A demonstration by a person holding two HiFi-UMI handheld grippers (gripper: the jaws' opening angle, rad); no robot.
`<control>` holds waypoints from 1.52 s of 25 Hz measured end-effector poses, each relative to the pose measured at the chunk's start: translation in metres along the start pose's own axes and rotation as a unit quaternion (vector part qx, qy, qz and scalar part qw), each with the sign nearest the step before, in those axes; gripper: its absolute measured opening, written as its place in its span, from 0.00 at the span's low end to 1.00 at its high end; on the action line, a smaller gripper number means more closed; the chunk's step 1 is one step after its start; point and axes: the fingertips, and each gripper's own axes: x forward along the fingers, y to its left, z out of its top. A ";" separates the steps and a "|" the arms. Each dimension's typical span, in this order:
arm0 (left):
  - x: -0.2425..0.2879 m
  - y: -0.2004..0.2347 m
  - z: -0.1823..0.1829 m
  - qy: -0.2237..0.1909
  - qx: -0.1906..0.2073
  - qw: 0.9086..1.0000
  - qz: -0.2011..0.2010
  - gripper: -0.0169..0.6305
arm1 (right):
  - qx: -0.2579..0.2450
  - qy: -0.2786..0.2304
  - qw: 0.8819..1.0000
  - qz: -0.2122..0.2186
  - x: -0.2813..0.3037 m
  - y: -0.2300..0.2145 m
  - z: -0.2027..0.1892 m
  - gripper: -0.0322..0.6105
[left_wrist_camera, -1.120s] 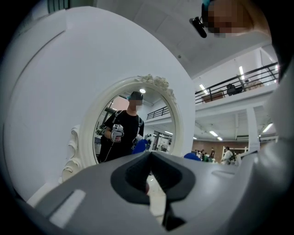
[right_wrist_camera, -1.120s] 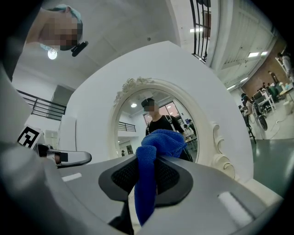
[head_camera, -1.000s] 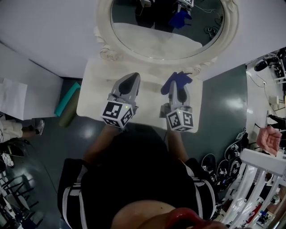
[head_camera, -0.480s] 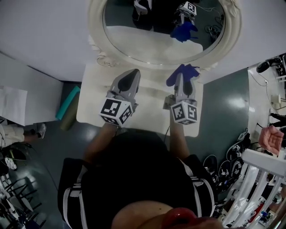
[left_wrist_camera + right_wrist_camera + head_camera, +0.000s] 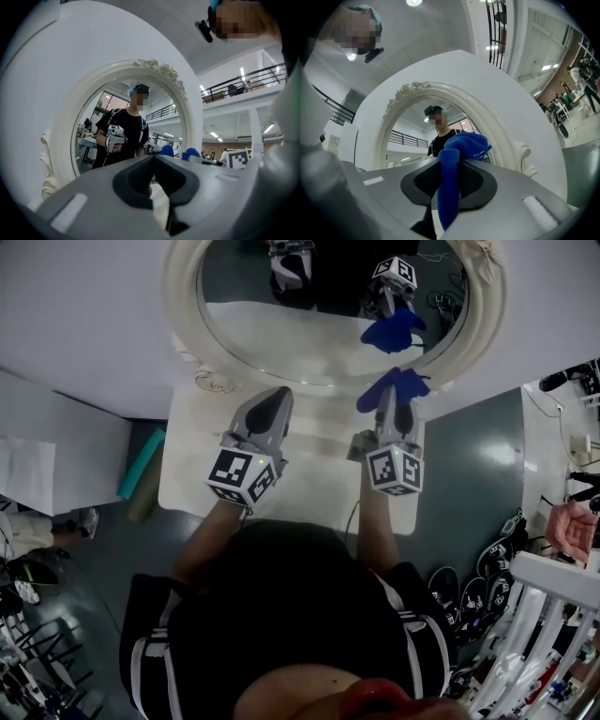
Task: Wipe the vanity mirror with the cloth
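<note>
While the right gripper [image 5: 391,401] clamps the blue cloth [image 5: 405,382] by the mirror's [image 5: 281,324] lower rim, the left gripper [image 5: 272,401], jaws together and empty, hangs over the table's [image 5: 192,460] rear edge.

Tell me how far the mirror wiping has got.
Done: the blue cloth is clamped in the right gripper. In hand: it is held up by the lower rim of the vanity mirror, seemingly short of the glass. Left: all the wiping. The left gripper is shut and empty.
</note>
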 end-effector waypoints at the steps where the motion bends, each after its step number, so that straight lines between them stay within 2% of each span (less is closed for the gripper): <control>1: 0.003 -0.001 0.001 0.001 0.000 1.000 -0.002 0.04 | 0.001 -0.003 1.000 -0.001 0.003 -0.003 0.003 0.17; 7: 0.023 -0.003 -0.003 0.010 -0.003 1.000 -0.010 0.04 | 0.014 -0.032 0.999 -0.010 0.022 -0.022 0.021 0.17; 19: 0.033 0.009 -0.001 0.008 -0.002 1.000 0.001 0.04 | 0.015 -0.064 0.998 -0.014 0.053 -0.038 0.034 0.17; 30: 0.027 0.019 -0.004 0.004 -0.009 1.000 0.012 0.04 | 0.018 -0.078 0.997 -0.001 0.060 -0.036 0.035 0.17; 38: 0.022 0.021 0.007 -0.009 -0.010 1.000 0.017 0.04 | 0.014 -0.098 0.995 0.006 0.067 -0.029 0.060 0.17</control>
